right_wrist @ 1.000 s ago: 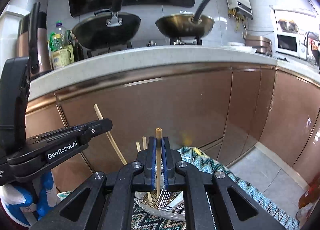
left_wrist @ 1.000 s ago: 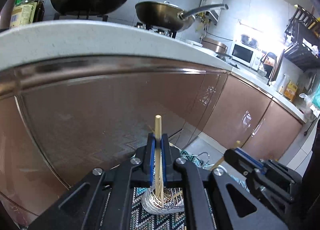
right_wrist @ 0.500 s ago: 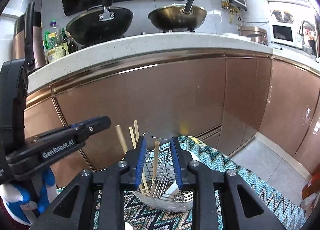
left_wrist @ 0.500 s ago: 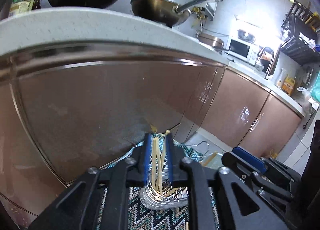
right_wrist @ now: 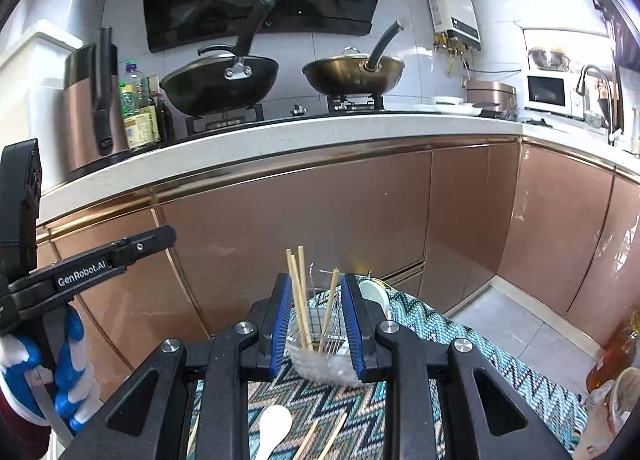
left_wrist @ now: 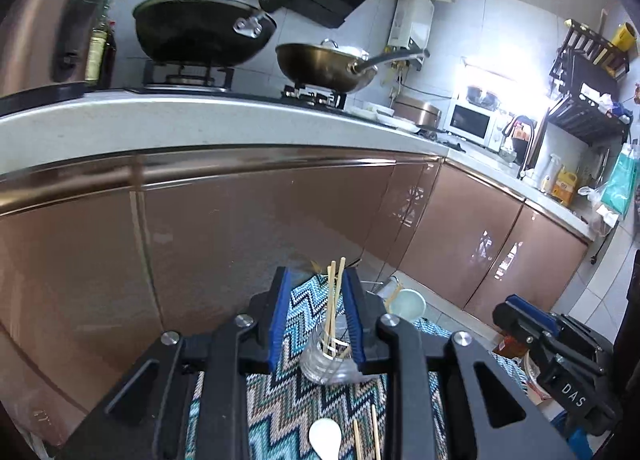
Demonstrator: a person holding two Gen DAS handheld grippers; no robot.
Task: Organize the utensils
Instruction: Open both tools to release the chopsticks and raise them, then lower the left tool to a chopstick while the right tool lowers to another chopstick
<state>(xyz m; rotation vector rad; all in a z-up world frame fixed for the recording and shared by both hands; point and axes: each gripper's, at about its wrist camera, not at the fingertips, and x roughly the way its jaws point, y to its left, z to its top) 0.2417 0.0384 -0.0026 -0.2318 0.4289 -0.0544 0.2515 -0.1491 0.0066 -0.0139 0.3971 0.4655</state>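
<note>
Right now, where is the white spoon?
The white spoon lies on the zigzag mat, low in both wrist views, in front of the wire holder with upright chopsticks; loose chopsticks lie just to its right.

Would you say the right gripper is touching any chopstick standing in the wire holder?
Apart: in the right wrist view, the right gripper is empty, and the chopsticks stand beyond it in the wire holder.

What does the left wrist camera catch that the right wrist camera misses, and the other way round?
Only the left wrist view shows the black rack on the far wall and the right tool. Only the right wrist view shows the left tool and the blue-and-white glove holding it. Both show the chopsticks standing in the wire holder, the white spoon, the zigzag mat and two woks.
</note>
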